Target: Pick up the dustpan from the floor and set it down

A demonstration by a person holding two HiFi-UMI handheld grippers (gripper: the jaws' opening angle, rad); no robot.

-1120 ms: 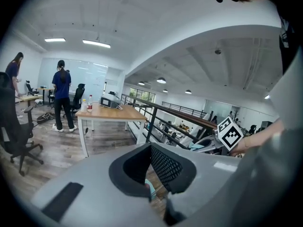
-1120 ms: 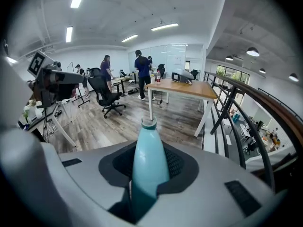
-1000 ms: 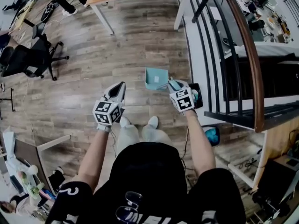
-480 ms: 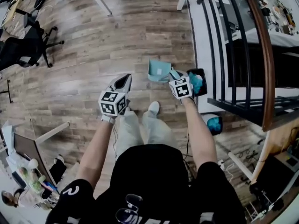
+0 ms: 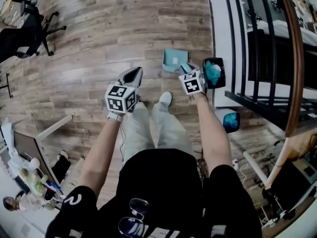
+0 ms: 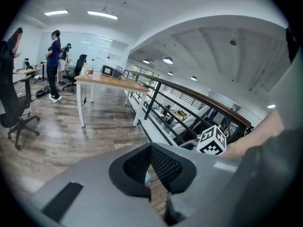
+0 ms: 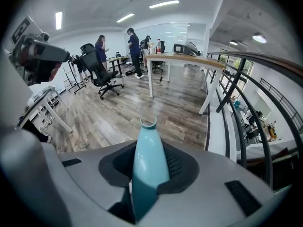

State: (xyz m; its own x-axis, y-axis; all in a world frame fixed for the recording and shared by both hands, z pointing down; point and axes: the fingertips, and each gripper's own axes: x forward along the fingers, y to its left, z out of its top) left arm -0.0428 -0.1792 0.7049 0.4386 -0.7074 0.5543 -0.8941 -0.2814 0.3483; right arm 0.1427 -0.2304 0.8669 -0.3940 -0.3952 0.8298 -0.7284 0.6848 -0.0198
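Note:
The teal dustpan point(image 5: 173, 59) is over the wooden floor just ahead of my right gripper point(image 5: 187, 71). That gripper is shut on its handle. In the right gripper view the teal handle point(image 7: 147, 162) stands up between the black pads, out past the right gripper point(image 7: 149, 150). I cannot tell whether the pan touches the floor. My left gripper point(image 5: 130, 81) hangs to the left at about the same height, pointing forward and down. Its jaws are together with nothing in them, and in its own view the left gripper point(image 6: 150, 148) shows only floor behind a thin slit.
A black bin point(image 5: 214, 72) with something teal in it stands right of the dustpan, by the dark railing point(image 5: 296, 58). My white shoe point(image 5: 165, 99) is just behind the pan. An office chair point(image 5: 25, 33) is far left. A wooden table point(image 7: 184, 60) and standing people point(image 7: 134, 44) are further off.
Both grippers have sunk toward the floor, the right one carrying the dustpan down by its handle. The left gripper stayed shut and empty.

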